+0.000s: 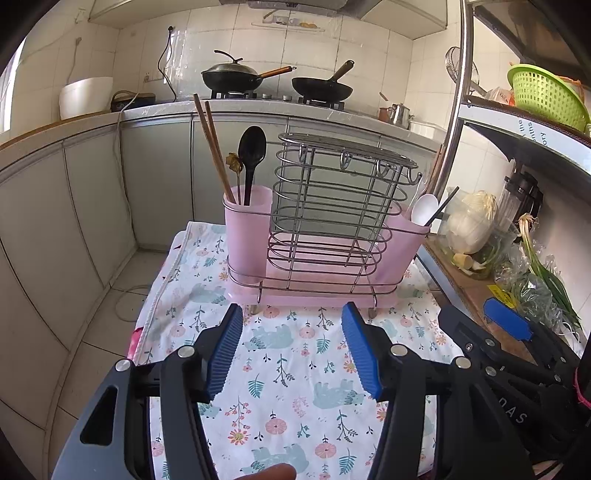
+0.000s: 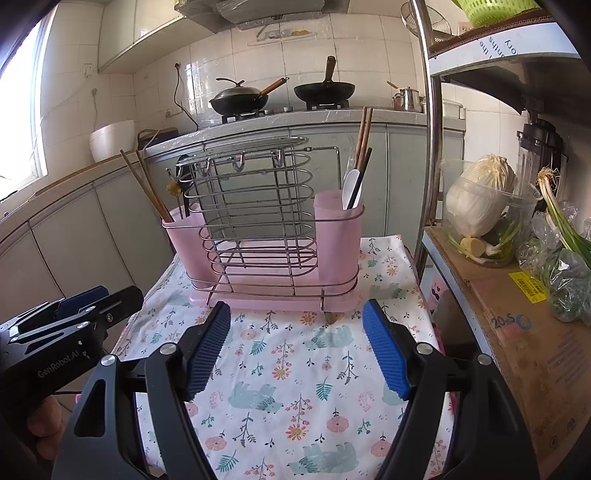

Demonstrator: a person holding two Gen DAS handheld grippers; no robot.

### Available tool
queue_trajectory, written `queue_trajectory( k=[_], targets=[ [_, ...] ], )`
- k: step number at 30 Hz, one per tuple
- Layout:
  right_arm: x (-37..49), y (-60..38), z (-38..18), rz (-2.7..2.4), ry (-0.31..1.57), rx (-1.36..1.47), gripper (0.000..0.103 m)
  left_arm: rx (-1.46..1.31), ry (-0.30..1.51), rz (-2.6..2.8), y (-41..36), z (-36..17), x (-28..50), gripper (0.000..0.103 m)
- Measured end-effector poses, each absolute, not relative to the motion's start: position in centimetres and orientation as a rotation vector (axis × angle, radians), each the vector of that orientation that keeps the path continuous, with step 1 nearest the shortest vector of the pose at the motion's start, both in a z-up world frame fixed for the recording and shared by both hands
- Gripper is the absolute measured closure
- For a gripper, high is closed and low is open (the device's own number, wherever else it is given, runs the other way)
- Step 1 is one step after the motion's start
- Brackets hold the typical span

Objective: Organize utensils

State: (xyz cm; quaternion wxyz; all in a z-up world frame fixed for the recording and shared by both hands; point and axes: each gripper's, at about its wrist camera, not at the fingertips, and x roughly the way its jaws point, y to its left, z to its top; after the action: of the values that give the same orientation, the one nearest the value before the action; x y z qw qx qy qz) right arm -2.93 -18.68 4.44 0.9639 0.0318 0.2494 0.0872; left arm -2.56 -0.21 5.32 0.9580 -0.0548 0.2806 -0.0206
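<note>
A lived-in home kitchen.

A gas stove [image 1: 277,96] sits on the grey-cabinet counter [image 1: 155,110] against white wall tiles [image 1: 310,48], carrying a lidded wok [image 1: 229,75] and an open wok [image 1: 322,88], with a metal kettle [image 1: 400,113] off to the side and a range hood [image 2: 255,11] overhead. A white tub [image 1: 85,96] stands at the counter's far end. Nearer, a floral cloth [image 1: 295,369] covers the surface under a pink utensil rack [image 1: 317,236] holding chopsticks [image 1: 212,151] and spoons. Beside it, a metal shelf [image 2: 480,280] stores a cabbage [image 2: 480,199], scallions [image 2: 565,229] and a green colander [image 1: 546,94].
</note>
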Motion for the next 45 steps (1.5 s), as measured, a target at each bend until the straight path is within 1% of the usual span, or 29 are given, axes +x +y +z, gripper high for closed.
queue_trajectory(
  k=[45],
  targets=[
    [-2.88,-18.79,3.99,0.166,0.505,0.073,0.028,-0.098,0.576,-0.048,-0.42,5.08,-2.75,0.049]
  ],
)
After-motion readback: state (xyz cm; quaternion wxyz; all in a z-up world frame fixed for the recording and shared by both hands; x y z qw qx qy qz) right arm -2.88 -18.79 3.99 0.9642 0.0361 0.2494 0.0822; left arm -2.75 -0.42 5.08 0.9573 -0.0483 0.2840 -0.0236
